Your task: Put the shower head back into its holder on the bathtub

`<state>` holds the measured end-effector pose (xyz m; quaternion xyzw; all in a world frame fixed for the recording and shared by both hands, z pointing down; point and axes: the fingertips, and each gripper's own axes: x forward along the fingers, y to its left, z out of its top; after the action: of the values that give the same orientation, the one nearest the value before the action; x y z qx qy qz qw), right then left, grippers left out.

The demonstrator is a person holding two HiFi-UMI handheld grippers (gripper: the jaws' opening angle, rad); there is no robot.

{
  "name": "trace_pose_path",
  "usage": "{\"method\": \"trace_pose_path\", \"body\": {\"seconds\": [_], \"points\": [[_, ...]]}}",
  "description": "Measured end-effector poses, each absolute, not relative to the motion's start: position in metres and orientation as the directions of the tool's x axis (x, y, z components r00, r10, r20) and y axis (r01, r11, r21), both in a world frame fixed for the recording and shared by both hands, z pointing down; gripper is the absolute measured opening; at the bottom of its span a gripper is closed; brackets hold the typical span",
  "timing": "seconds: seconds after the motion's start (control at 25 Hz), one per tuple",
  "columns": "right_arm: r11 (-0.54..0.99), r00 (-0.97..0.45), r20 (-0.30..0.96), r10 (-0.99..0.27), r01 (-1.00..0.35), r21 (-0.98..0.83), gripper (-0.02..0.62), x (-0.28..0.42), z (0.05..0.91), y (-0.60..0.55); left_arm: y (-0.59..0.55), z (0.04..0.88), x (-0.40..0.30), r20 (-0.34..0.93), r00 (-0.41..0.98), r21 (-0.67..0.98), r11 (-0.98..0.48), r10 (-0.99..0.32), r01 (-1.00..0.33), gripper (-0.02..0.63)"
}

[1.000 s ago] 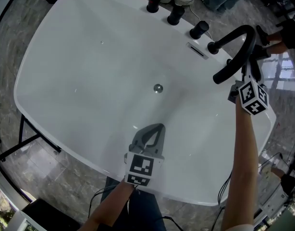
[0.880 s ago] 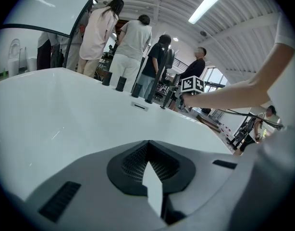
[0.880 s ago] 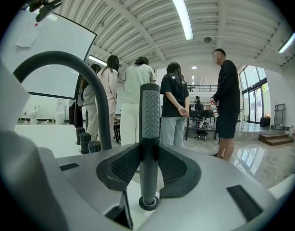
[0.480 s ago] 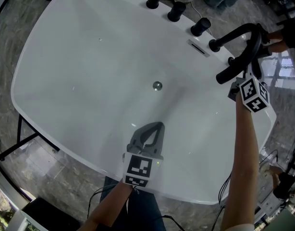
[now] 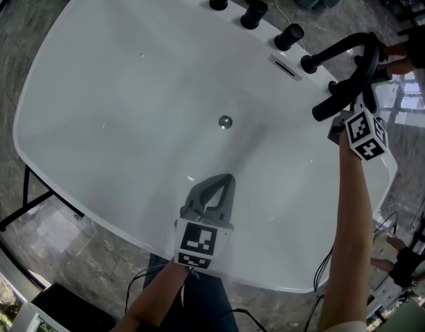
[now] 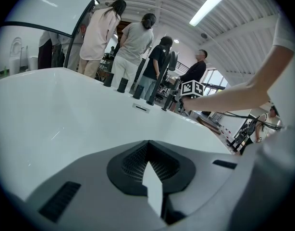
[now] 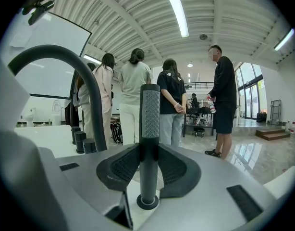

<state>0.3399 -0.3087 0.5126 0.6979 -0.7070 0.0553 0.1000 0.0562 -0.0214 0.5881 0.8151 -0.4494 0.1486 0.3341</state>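
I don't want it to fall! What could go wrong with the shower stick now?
The right gripper is clamped on the shower head, whose bottom end meets the holder; how deep it sits is unclear. Letting go too early might tip it onto the bathtub. The curved spout stands close, so a sideways swing might bump it.

Bathtub (image 5: 129,81) far rim cut off by head view's top edge.

The bathtub (image 5: 129,81) looks glossy, the shower head (image 7: 149,114) matt (its face finely dotted).
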Motion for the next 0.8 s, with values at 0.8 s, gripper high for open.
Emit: {"method": "trace_pose_path", "body": {"seconds": [0.8], "points": [[0.005, 0.002, 0.249, -0.969, -1.0, 0.029, 0.124, 0.344, 0.534, -0.301, -0.024, 0.589, 0.059, 0.543, 0.547, 0.418, -0.361, -0.637, -0.834, 0.002]]}}
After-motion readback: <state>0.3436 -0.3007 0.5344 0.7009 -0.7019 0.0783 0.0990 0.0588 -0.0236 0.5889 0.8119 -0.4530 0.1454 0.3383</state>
